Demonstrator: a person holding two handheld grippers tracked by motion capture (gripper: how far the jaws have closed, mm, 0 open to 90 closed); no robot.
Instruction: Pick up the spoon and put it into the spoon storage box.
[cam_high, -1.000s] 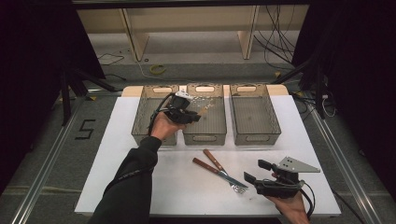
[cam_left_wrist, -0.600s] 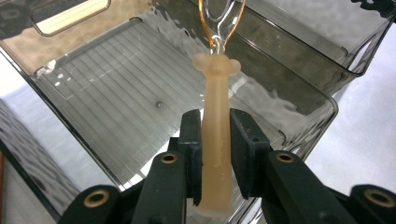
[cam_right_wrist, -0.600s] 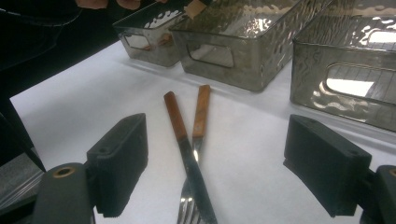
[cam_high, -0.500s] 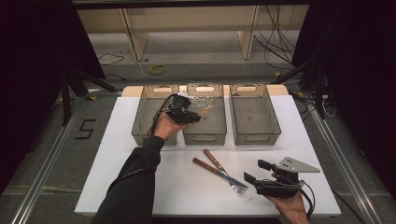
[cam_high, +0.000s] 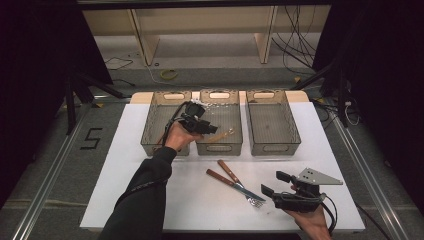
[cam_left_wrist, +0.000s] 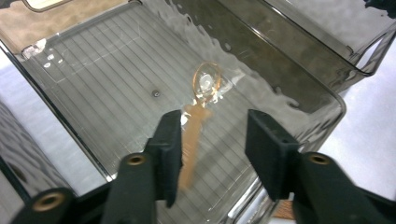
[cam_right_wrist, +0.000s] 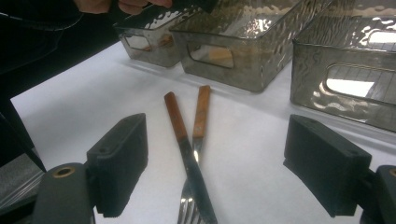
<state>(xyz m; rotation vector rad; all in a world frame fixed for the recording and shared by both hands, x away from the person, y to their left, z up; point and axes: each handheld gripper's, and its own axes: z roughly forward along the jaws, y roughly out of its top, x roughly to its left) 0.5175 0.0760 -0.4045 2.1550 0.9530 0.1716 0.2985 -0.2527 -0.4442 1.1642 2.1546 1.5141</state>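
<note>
Two tongs parted, empty, left tongs (cam_left_wrist: 212, 154) over spoon (cam_left_wrist: 198, 116), right tongs (cam_right_wrist: 224, 172) low by fork (cam_right_wrist: 195, 154)

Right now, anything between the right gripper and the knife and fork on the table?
Nothing visible. The right gripper is open, and the knife lies crossed over the fork on bare white table straight ahead of its jaws. The bins stand beyond the handles, not in between.
</note>
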